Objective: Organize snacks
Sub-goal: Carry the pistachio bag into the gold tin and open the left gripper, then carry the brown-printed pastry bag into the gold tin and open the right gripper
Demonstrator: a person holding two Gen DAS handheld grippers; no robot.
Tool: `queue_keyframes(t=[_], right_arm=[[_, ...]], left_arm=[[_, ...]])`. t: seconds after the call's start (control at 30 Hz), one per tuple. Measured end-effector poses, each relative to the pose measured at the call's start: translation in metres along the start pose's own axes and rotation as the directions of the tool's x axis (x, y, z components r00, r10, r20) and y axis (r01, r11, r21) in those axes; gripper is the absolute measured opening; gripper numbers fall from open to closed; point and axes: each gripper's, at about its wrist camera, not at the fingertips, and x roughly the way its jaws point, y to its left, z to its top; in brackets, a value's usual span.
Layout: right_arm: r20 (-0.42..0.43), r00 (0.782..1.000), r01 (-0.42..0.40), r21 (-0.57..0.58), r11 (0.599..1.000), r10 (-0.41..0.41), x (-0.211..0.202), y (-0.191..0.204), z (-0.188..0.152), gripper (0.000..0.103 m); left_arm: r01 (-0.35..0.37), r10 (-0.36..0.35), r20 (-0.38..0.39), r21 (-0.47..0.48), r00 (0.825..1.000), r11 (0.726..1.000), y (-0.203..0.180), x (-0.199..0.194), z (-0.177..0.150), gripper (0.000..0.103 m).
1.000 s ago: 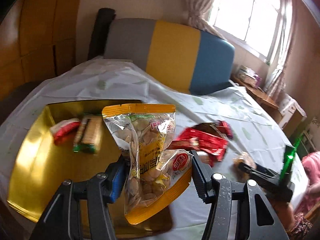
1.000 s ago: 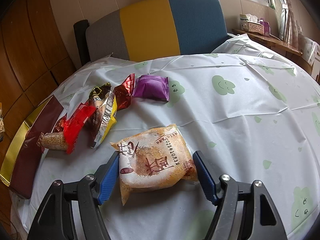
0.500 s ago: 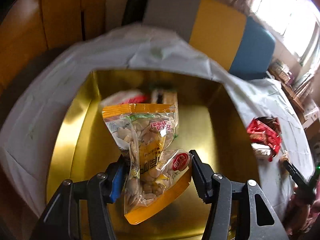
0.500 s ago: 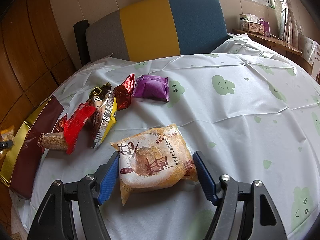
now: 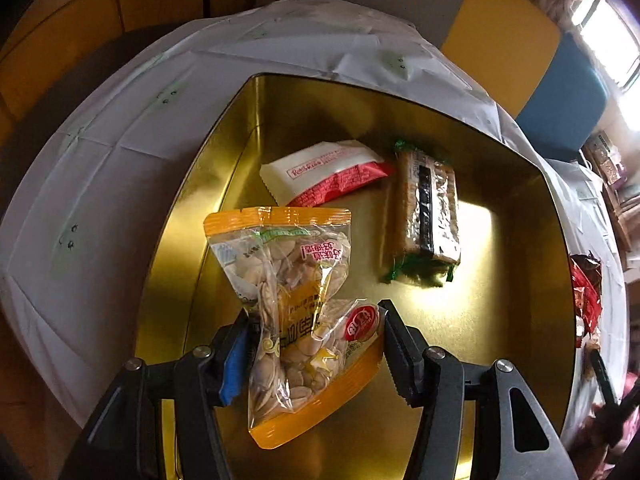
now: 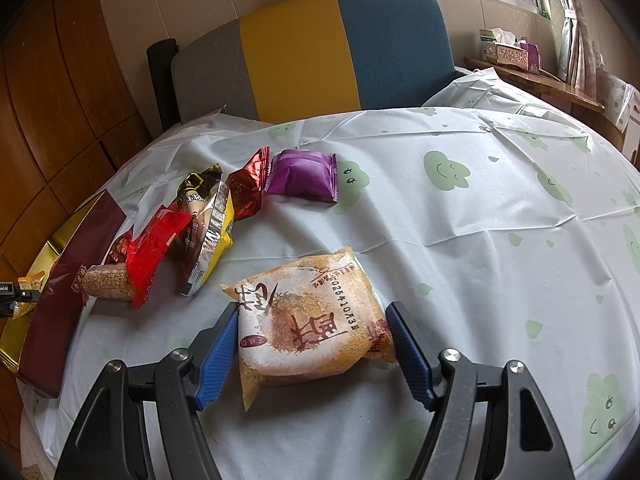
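Note:
My left gripper (image 5: pixel 316 340) is shut on a clear nut packet (image 5: pixel 288 280) with orange edges and points steeply down, holding it over the gold tray (image 5: pixel 512 320). In the tray lie a white and red packet (image 5: pixel 320 172) and a clear cracker packet (image 5: pixel 426 216) with green ends. My right gripper (image 6: pixel 314 336) rests low on the table, its blue pads pressed against both sides of an orange and white packet (image 6: pixel 308 320). At the far left of the right wrist view, the nut packet (image 6: pixel 26 284) shows as an orange corner beside the tray's gold edge (image 6: pixel 52 244).
Loose snacks lie left of the right gripper: a purple packet (image 6: pixel 304 178), a dark red one (image 6: pixel 246 192), a yellow and silver one (image 6: pixel 208 232), a red wrapper (image 6: pixel 156 248) and a grain bar (image 6: pixel 108 284). A maroon box side (image 6: pixel 68 280) borders the tray. A grey, yellow and blue chair (image 6: pixel 304 52) stands behind.
My left gripper has carried the nut packet from beside the tray to over its middle and tipped downward. The right gripper and its packet have not moved.

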Motion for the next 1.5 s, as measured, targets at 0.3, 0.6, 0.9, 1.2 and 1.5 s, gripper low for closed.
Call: queue_keyframes(t=[0.3, 0.6, 0.9, 1.2, 1.5], right_arm=[[0.001, 1.0, 0.001, -0.001, 1.0, -0.001, 0.0, 0.0, 0.0, 0.073], [0.001, 1.0, 0.001, -0.001, 1.0, -0.001, 0.0, 0.0, 0.0, 0.073], [0.0, 1.0, 0.003, -0.002, 1.0, -0.003, 0.0, 0.0, 0.0, 0.073], [0.002, 1.0, 0.009, -0.006, 1.0, -0.009, 0.0, 0.001, 0.0, 0.073], [0.038, 0.999, 0.012, -0.009, 1.0, -0.012, -0.006, 0.001, -0.001, 0.071]], left_arm=[[-0.056, 0.056, 0.076, -0.004, 0.995, 0.998, -0.008, -0.007, 0.015, 0.079], [-0.157, 0.139, 0.152, 0.113, 0.979, 0.981, -0.021, -0.025, -0.004, 0.041], [-0.112, 0.112, 0.077, -0.001, 0.991, 0.994, -0.003, -0.006, 0.002, 0.028], [-0.08, 0.086, 0.282, -0.034, 0.956, 0.996, -0.019, -0.062, -0.041, 0.068], [-0.152, 0.147, 0.437, -0.022, 0.888, 0.988, -0.051, -0.091, -0.086, 0.087]])
